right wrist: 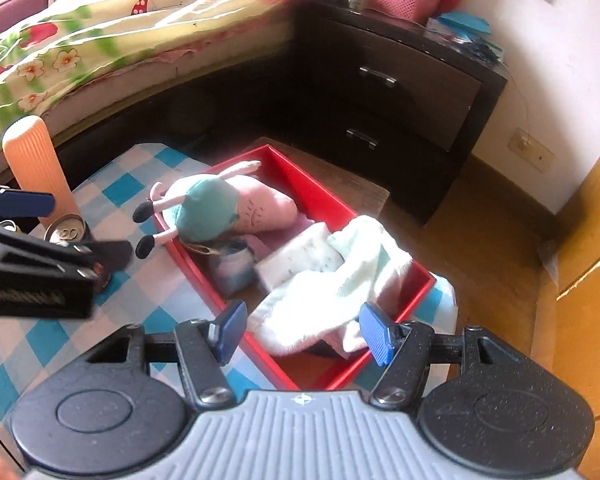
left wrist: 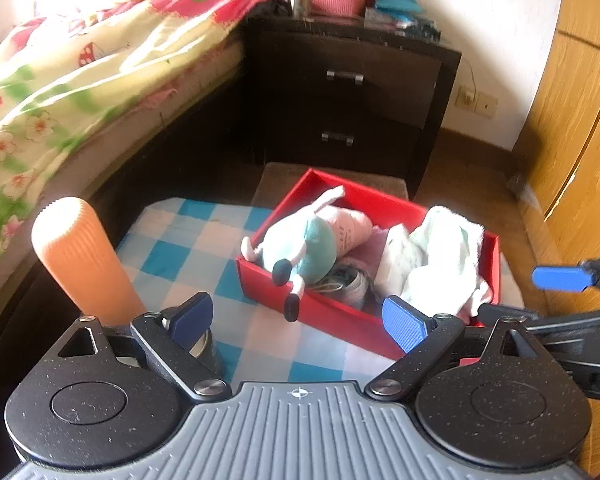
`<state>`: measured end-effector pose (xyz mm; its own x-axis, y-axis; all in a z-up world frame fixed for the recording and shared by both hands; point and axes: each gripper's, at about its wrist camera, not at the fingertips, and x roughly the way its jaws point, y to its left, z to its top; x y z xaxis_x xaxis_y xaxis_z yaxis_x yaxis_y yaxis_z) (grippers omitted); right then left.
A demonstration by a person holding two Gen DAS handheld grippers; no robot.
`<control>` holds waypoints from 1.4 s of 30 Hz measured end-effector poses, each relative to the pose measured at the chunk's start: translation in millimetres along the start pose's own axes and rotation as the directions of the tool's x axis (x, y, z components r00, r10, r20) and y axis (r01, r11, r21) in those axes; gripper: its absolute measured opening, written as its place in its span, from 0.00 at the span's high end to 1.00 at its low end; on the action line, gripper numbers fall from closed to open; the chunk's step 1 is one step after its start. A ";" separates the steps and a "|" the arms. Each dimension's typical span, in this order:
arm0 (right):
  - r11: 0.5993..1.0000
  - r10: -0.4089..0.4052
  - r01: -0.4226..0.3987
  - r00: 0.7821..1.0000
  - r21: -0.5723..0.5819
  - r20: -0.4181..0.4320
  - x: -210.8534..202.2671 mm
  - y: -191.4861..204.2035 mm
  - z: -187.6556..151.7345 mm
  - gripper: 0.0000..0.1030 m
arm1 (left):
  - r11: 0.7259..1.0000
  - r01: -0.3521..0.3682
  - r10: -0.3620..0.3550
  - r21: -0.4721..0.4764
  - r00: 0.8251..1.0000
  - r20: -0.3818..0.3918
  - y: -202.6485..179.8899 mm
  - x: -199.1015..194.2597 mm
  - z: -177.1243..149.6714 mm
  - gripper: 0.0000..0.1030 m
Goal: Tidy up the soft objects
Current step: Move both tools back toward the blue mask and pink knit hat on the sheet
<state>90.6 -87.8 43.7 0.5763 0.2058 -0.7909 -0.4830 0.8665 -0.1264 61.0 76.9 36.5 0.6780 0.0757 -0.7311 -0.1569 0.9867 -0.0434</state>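
Soft goods in a red box [right wrist: 324,200]: the plush toy [right wrist: 220,208], light and squashy, is best pinched at its body, its legs hanging over the box wall; the pale towel [right wrist: 340,276] is limp and would drape from any pinched fold. Right gripper [right wrist: 304,332] stands half open and empty, the towel's edge just beyond its fingertips. Left gripper [left wrist: 300,318], also open and empty, hovers short of the toy's feet.

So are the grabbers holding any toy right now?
No. Left gripper and right gripper are open, holding nothing; the doll lies in the box.
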 end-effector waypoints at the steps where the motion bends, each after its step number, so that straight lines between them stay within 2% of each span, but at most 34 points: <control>1: 1.000 0.002 -0.002 1.000 0.007 0.002 -1.9 -0.4 -1.5 0.61 | 1.000 -0.001 0.001 0.001 1.000 0.008 0.2 -3.9 -0.4 0.13; 8: 0.998 0.047 -0.047 0.999 -0.038 0.000 -16.5 16.8 -14.3 0.61 | 1.000 -0.017 0.017 0.015 1.000 -0.003 8.2 -13.6 -16.8 0.13; 14: 0.993 0.061 -0.064 0.998 -0.102 -0.028 -25.9 39.5 -30.4 0.61 | 1.000 0.007 -0.007 -0.006 0.999 -0.032 18.6 -20.2 -28.9 0.13; 25: 0.987 0.109 -0.115 0.992 -0.110 -0.056 -41.4 60.2 -51.8 0.61 | 1.000 0.015 -0.016 -0.014 0.996 -0.091 32.8 -26.9 -59.5 0.13; 28: 0.987 0.135 -0.140 0.988 -0.076 -0.069 -41.5 57.4 -57.7 0.60 | 1.000 0.017 -0.018 -0.003 0.994 -0.106 32.8 -26.9 -66.4 0.13; 42: 0.983 0.147 -0.158 0.983 -0.098 -0.111 -41.9 73.4 -81.2 0.60 | 0.999 0.029 -0.021 0.038 0.983 -0.183 28.0 -21.3 -98.4 0.13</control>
<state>-22.6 -69.8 18.9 0.4219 0.2791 -0.8626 -0.6300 0.7744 -0.0576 -28.4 88.7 -16.2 0.5383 0.0268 -0.8423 -0.1103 0.9931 -0.0388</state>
